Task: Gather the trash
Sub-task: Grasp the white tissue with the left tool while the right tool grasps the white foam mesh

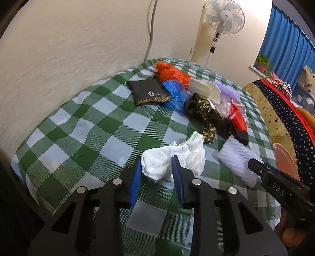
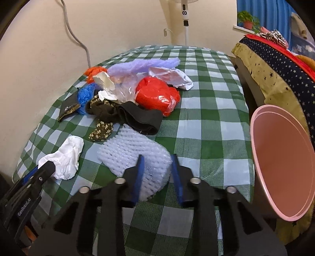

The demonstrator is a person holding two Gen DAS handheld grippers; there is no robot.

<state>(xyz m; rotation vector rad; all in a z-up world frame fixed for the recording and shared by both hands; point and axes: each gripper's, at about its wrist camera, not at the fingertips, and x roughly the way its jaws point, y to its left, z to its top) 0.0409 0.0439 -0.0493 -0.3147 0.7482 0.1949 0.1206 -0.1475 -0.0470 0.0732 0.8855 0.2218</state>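
A crumpled white tissue (image 1: 177, 157) lies on the green checked cloth; my left gripper (image 1: 156, 167) is open with its blue pads on either side of the tissue's near end. The tissue also shows in the right wrist view (image 2: 65, 157). A white foam net wrap (image 2: 135, 157) lies to its right; my right gripper (image 2: 157, 165) is open around its near edge. The wrap shows in the left wrist view (image 1: 239, 163). Further back lies a pile: orange bag (image 1: 173, 73), blue bag (image 1: 176, 94), red bag (image 2: 156, 95), clear plastic, purple foam (image 2: 137, 66).
A pink bin (image 2: 283, 157) stands open at the table's right edge. Dark socks and cloths (image 2: 126, 116) and a black pouch (image 1: 148, 91) lie in the pile. A wall runs along the left, a fan (image 1: 222, 17) stands behind, and a starred cover (image 2: 275, 65) lies on the right.
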